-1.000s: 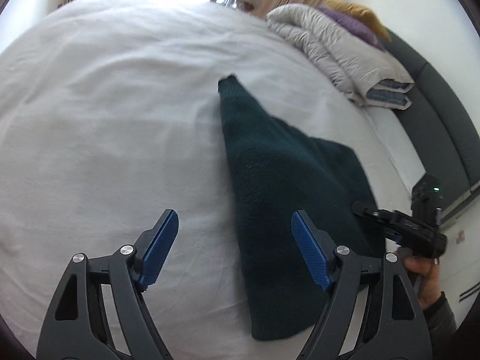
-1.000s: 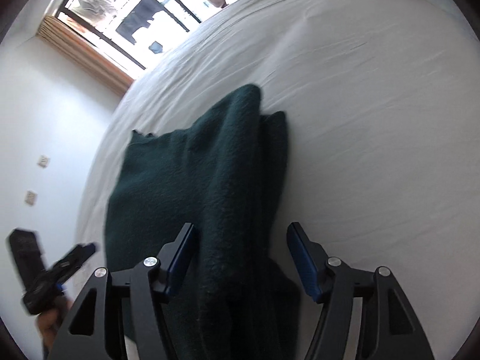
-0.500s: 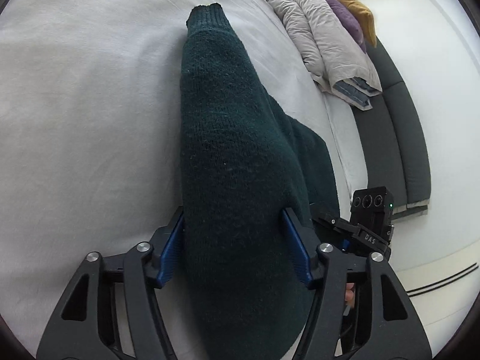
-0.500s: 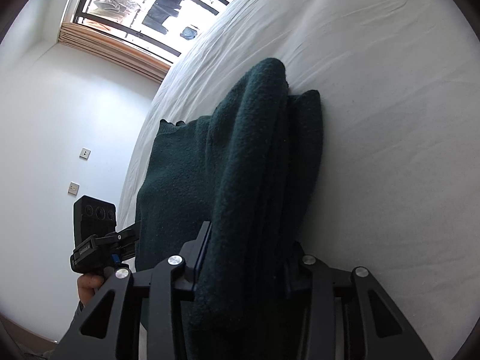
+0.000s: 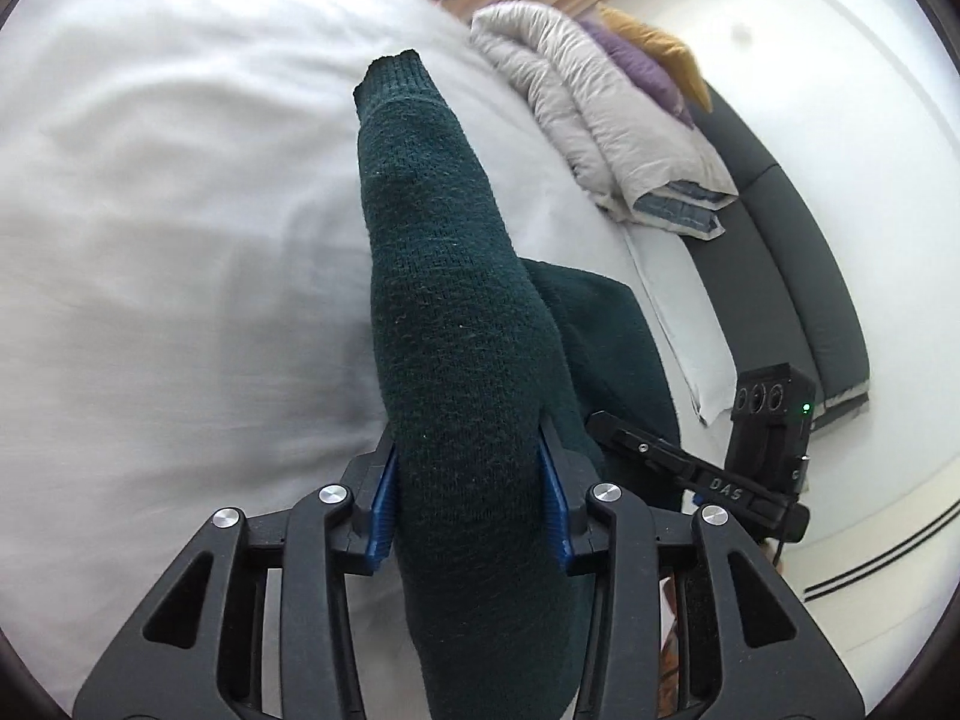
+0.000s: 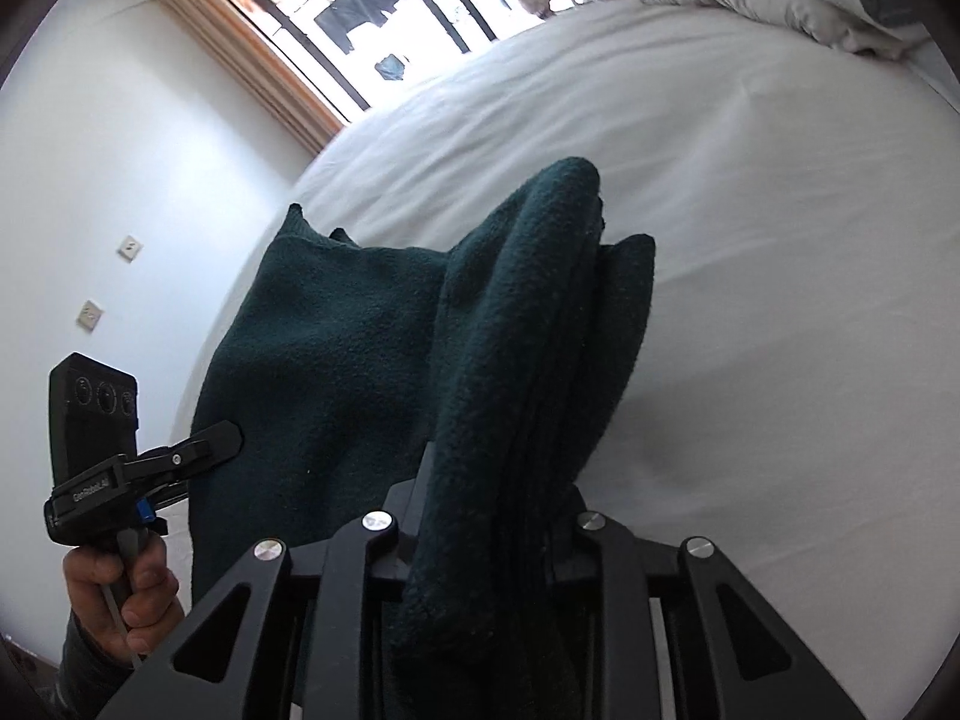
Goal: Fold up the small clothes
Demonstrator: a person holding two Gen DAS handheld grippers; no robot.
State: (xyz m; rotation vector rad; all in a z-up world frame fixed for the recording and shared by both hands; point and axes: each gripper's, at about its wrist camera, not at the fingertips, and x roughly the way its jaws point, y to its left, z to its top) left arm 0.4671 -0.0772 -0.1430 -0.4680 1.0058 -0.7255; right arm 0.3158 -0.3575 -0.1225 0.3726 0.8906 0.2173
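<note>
In the left wrist view, the left gripper (image 5: 468, 498) was clamped on the sweater (image 5: 456, 360), its blue pads (image 5: 382, 501) pressed into a thick roll of dark green knit that hid the gap between them. The lower end of that roll ran out of the bottom of the frame. Beyond the pads, a sleeve stretched forward and ended in a ribbed cuff above the white bed (image 5: 150, 240). To the right, the right gripper (image 5: 606, 423) showed only side-on, so its grip could not be judged from there. Farther back lay a folded duvet (image 5: 600, 120) with purple and mustard fabric behind it, partly hidden.

The right wrist view settled that: the right gripper (image 6: 489, 498) was shut on a bunched fold of the sweater (image 6: 336, 348), whose fabric covered both pads entirely. This view alone showed the body of the sweater lying flat on the bed (image 6: 750, 240) to the left, and the left gripper (image 6: 222, 435) touching its near left edge, with the left hand (image 6: 126, 594) gripping its handle. At the far end stood a window (image 6: 372, 6), its contents blown out by glare.
</note>
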